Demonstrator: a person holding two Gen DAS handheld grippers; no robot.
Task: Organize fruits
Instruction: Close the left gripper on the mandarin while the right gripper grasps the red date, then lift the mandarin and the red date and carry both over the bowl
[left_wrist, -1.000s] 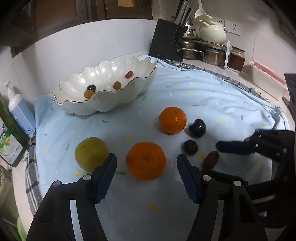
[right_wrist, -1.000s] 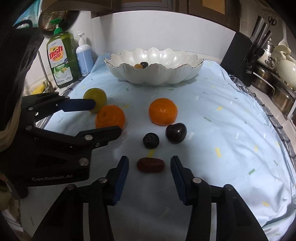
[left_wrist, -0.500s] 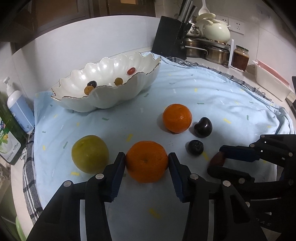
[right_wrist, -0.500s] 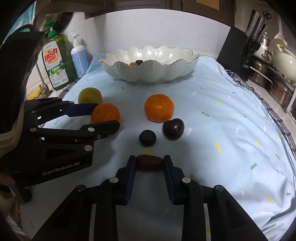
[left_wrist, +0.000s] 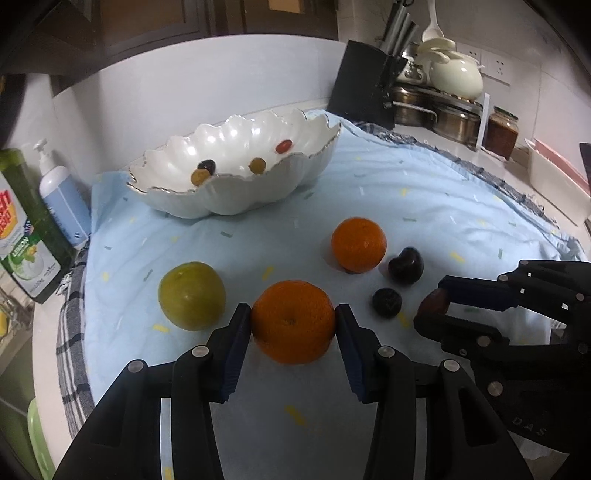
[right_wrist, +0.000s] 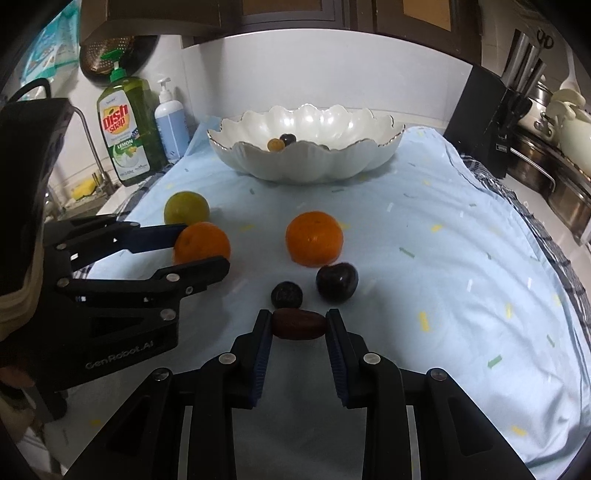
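My left gripper (left_wrist: 293, 319) is shut on an orange (left_wrist: 293, 321) that rests on the light blue cloth (left_wrist: 424, 206). My right gripper (right_wrist: 299, 325) is shut on a brown date (right_wrist: 299, 324), also on the cloth; the date's tip shows in the left wrist view (left_wrist: 432, 303). A second orange (left_wrist: 358, 244), a green citrus (left_wrist: 192, 295), a dark plum (left_wrist: 405, 266) and a small dark fruit (left_wrist: 386, 302) lie on the cloth. The white scalloped bowl (left_wrist: 236, 195) at the back holds several small fruits.
A dish soap bottle (right_wrist: 127, 129) and a blue pump bottle (right_wrist: 171, 123) stand at the cloth's left edge. A black knife block (left_wrist: 365, 88), steel pots (left_wrist: 443, 114), a jar (left_wrist: 500, 131) and a white tray (left_wrist: 554, 184) line the back right.
Both grippers have closed: the left on the orange, the right on the date. Both have moved forward slightly over the cloth.
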